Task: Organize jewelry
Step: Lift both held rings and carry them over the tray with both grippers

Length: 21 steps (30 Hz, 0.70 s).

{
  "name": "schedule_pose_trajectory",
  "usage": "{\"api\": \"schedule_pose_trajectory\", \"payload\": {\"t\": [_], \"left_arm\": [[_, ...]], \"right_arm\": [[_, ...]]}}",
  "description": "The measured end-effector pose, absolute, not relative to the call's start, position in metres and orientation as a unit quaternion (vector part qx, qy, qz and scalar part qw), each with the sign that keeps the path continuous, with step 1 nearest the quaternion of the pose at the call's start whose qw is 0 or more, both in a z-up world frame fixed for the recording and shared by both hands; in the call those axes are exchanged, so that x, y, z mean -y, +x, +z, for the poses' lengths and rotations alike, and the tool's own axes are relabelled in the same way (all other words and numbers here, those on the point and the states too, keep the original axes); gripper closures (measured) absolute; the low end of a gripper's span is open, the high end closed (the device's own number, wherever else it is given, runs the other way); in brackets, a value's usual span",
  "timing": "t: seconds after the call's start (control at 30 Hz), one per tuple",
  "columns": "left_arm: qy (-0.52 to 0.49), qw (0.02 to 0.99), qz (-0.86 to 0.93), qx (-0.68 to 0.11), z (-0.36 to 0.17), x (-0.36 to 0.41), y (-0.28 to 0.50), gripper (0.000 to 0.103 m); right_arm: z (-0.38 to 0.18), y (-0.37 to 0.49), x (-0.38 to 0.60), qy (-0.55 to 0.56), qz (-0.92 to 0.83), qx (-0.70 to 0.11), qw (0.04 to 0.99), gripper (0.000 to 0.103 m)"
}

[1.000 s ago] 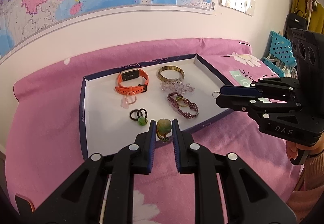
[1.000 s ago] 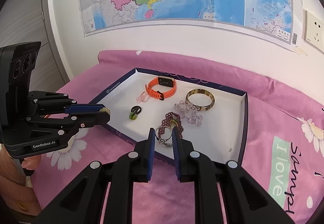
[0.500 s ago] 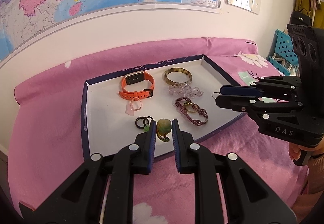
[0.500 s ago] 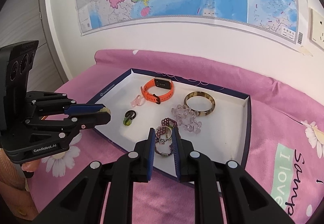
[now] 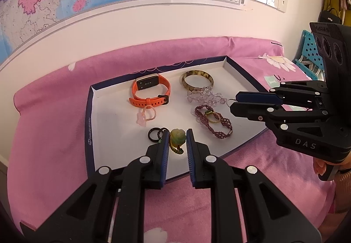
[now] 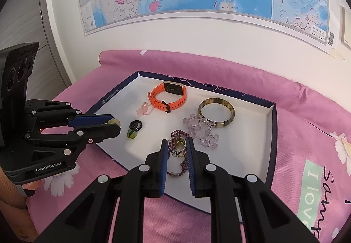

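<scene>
Jewelry lies in the white tray (image 5: 105,133) on the pink bed. Your left gripper (image 5: 177,138) pinches a green pendant (image 5: 177,136) above the tray; your right gripper (image 6: 177,148) pinches a silver ring (image 6: 176,152) over the purple bracelet (image 6: 175,135).

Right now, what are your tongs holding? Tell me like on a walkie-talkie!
Left tongs shut on green pendant. Right tongs shut on silver ring. Both above white tray. Nothing in the way.

Right gripper (image 6: 177,149) clamps a small silver ring (image 6: 176,151) over the white tray (image 6: 245,155). Purple beaded bracelet (image 6: 178,156) lies under it in the tray; orange watch (image 6: 169,97) at the tray's far side.
</scene>
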State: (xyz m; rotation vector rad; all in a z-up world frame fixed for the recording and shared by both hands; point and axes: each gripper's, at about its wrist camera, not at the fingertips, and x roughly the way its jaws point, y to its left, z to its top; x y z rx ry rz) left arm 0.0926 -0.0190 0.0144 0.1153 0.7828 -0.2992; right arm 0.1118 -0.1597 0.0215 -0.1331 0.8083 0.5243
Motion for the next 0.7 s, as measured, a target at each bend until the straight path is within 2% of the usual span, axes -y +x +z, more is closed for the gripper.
{"api": "schedule_pose_trajectory", "payload": {"t": [0.7], "left_arm": [[0.048, 0.904, -0.143, -0.401, 0.004, 0.019, 0.106, 0.087]], "right_arm": [[0.011, 0.130, 0.155, -0.061, 0.247, -0.405, 0.878, 0.088]]}}
